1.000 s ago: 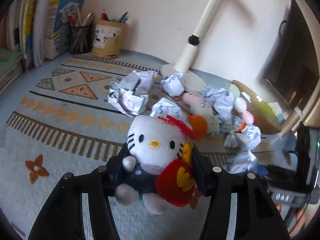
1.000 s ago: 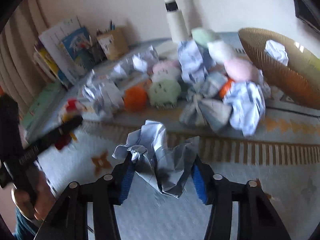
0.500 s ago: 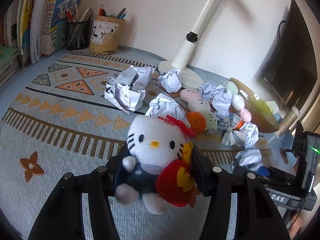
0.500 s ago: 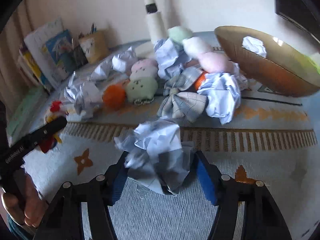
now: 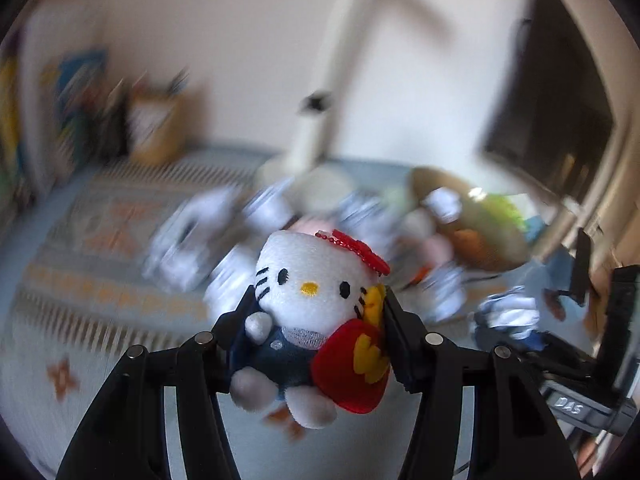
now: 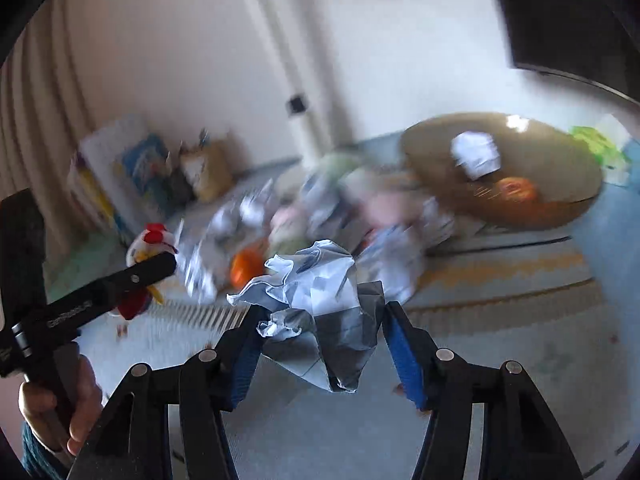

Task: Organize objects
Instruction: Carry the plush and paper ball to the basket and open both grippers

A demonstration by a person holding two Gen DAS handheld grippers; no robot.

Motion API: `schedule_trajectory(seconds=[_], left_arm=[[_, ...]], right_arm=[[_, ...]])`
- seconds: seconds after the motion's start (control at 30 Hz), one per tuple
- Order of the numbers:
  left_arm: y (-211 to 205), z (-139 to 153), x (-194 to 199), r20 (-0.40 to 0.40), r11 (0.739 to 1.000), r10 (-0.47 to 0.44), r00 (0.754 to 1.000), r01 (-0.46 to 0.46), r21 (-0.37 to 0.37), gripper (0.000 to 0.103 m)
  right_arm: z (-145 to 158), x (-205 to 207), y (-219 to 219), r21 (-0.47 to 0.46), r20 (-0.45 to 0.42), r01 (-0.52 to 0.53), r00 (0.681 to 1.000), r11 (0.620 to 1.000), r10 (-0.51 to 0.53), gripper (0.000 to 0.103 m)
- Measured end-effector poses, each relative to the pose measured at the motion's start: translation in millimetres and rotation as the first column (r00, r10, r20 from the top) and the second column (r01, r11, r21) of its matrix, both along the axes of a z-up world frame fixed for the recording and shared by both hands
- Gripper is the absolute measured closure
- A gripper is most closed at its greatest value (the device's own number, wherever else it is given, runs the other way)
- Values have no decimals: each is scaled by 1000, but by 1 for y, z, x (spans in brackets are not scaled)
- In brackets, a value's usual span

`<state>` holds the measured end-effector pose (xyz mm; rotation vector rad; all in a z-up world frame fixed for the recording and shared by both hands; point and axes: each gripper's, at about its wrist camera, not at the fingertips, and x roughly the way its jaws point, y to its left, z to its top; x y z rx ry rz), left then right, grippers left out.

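My left gripper [image 5: 316, 332] is shut on a white cat plush toy [image 5: 308, 300] with a red bow, blue overalls and a red heart, held above the patterned mat. My right gripper [image 6: 320, 340] is shut on a crumpled paper ball [image 6: 320, 304], also held above the mat. A brown woven bowl [image 6: 532, 184] at the right back holds a paper ball [image 6: 476, 154] and an orange item. The bowl also shows, blurred, in the left wrist view [image 5: 492, 240]. The left gripper with the plush shows at the left of the right wrist view [image 6: 148, 260].
A blurred heap of paper balls and soft toys [image 6: 320, 216] lies mid-mat, with an orange ball [image 6: 246, 266]. A white lamp post [image 5: 316, 120] stands behind it. Books and a pen holder [image 6: 204, 168] line the back left. A dark monitor [image 5: 560, 100] is at the right.
Both grippers have risen and swung toward the bowl, each keeping its load; the views are now blurred by motion. The bowl's inside shows more fully in both views.
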<state>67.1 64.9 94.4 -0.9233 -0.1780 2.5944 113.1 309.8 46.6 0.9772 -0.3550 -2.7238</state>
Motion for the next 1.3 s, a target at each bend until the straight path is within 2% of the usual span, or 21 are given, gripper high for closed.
schedule_trajectory(seconds=[0.1, 0.17, 0.2, 0.3, 0.33, 0.4, 0.53, 0.63, 0.67, 0.73, 0.77, 0.8, 0.83, 0.87, 0.9, 0.93, 1.03, 1.07, 1.1, 1.2, 1.3], left_arm=[[46, 33, -17, -36, 993, -116, 993, 117, 24, 49], [78, 46, -37, -45, 982, -182, 982, 184, 34, 49], [91, 48, -47, -46, 978, -199, 979, 201, 46, 49], [132, 37, -86, 29, 962, -240, 970, 234, 138, 49], [148, 32, -96, 32, 960, -248, 968, 242, 140, 49], [171, 26, -103, 19, 963, -253, 967, 250, 104, 49], [206, 13, -114, 6, 964, -259, 966, 258, 60, 49], [215, -3, -127, 19, 968, -242, 970, 239, 81, 49], [217, -11, -132, 32, 969, -231, 972, 227, 92, 49], [223, -22, -136, 51, 969, -235, 971, 230, 93, 49], [226, -27, -139, 59, 971, -232, 971, 227, 77, 49], [227, -29, -140, 67, 972, -231, 971, 227, 65, 48], [229, -31, -141, 78, 970, -240, 968, 236, 57, 42], [229, -31, -140, 86, 964, -261, 961, 256, 66, 36], [227, -30, -139, 84, 963, -265, 961, 259, 75, 26], [225, -29, -139, 72, 962, -266, 961, 259, 86, 21], [218, -20, -135, 54, 963, -256, 965, 249, 106, 18], [215, -16, -134, 51, 961, -258, 965, 250, 122, 18], [212, -11, -133, 45, 956, -266, 963, 257, 144, 18], [197, 3, -124, 32, 945, -280, 959, 270, 183, 18], [169, 19, -98, -11, 946, -283, 959, 281, 163, 18]], right_arm=[[21, -3, 36, -69, -39, 60, 997, 996, -63, 45], [41, -6, 61, -67, -87, 144, 985, 987, -150, 45], [51, -9, 77, -52, -121, 211, 969, 976, -215, 45], [59, -27, 111, -58, -113, 309, 943, 949, -314, 45], [60, -35, 124, -82, -96, 325, 938, 942, -332, 45], [63, -53, 151, -113, -76, 366, 924, 924, -376, 45], [56, -87, 176, -61, -89, 442, 891, 895, -446, 45], [38, -93, 180, 42, -171, 573, 811, 818, -559, 44], [28, -96, 179, 56, -156, 580, 809, 813, -567, 44], [21, -101, 180, 31, -102, 542, 838, 840, -537, 44], [23, -100, 181, 6, -114, 525, 846, 851, -521, 44], [25, -100, 180, 5, -122, 522, 847, 853, -517, 36], [25, -100, 179, 7, -123, 515, 851, 857, -510, 22], [24, -101, 178, 4, -111, 512, 854, 859, -508, 17], [22, -101, 178, 0, -104, 516, 852, 857, -513, 16], [21, -100, 179, -2, -103, 515, 853, 857, -512, 16], [20, -100, 179, 25, -128, 545, 833, 838, -538, 16], [20, -96, 178, 44, -154, 565, 818, 824, -554, 16], [21, -91, 176, 71, -188, 608, 787, 791, -588, 16], [25, -76, 170, 155, -306, 726, 680, 670, -666, 11], [27, -59, 169, 159, -344, 768, 632, 621, -694, 10]])
